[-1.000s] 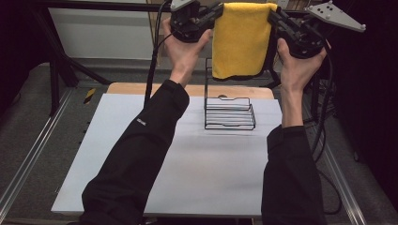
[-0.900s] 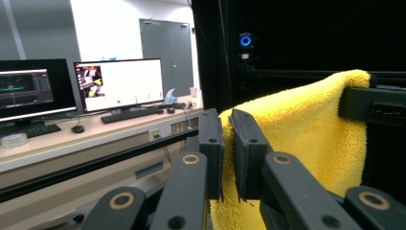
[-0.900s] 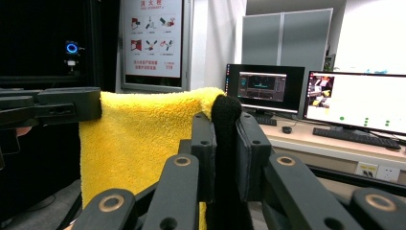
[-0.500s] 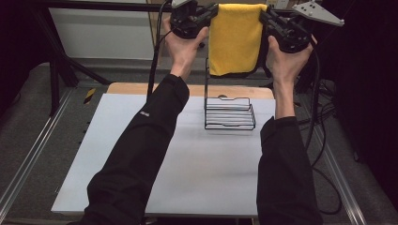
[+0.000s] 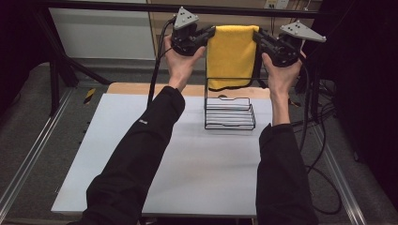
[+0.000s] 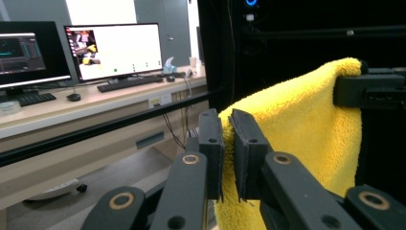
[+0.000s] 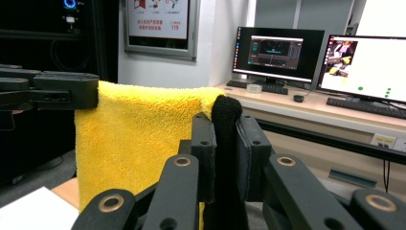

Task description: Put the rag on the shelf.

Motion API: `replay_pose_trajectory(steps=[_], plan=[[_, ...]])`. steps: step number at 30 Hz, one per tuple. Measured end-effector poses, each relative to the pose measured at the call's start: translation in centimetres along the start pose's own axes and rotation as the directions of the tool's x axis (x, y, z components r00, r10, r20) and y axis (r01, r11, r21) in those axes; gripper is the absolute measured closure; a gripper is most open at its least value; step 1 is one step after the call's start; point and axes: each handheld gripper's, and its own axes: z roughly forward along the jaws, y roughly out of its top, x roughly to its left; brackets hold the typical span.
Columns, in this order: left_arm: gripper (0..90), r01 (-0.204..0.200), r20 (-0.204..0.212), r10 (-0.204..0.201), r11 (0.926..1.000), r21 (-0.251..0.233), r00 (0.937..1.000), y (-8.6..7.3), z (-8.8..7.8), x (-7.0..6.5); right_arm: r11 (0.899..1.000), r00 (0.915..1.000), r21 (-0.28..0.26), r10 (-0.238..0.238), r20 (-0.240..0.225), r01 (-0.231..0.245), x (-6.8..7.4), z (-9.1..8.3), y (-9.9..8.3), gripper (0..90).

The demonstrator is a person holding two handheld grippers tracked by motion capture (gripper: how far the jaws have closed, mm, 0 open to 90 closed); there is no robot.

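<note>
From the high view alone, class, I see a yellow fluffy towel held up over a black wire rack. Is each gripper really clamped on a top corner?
Observer: Yes. In the left gripper view, the left gripper is closed on the yellow fluffy towel.
Operator: And the other one?
Observer: In the right gripper view, the right gripper pinches a black-edged corner of the towel.
Operator: What lies beyond the towel?
Observer: A desk with lit computer monitors and keyboards.
</note>
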Motion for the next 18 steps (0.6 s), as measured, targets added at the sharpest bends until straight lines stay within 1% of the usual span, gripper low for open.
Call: replay_pose_trajectory(steps=[3, 6, 15, 18], plan=[[83.4, 0.003, 0.019, -0.004, 1.0000, 0.009, 0.9998, -0.8, 0.1, -0.3, 1.000, 1.0000, 0.012, 0.001, -0.003, -0.001, -0.2, -0.4, -0.9, 80.2], [83.4, 0.001, 0.033, -0.002, 0.9999, 0.017, 0.9995, -1.3, 0.1, -0.7, 1.000, 0.9999, 0.021, 0.012, -0.007, -0.012, -0.3, -0.8, -1.5, 80.1], [83.4, -0.009, 0.070, 0.006, 0.9990, 0.045, 0.9975, -2.2, 0.1, -1.9, 0.998, 0.9993, 0.046, 0.038, -0.008, -0.037, -0.9, -2.2, -3.3, 80.0], [83.4, -0.011, 0.080, 0.009, 0.9993, 0.037, 0.9968, -2.1, -0.2, -2.2, 0.998, 0.9991, 0.038, 0.041, -0.013, -0.040, -0.9, -2.7, -3.5, 80.0]])
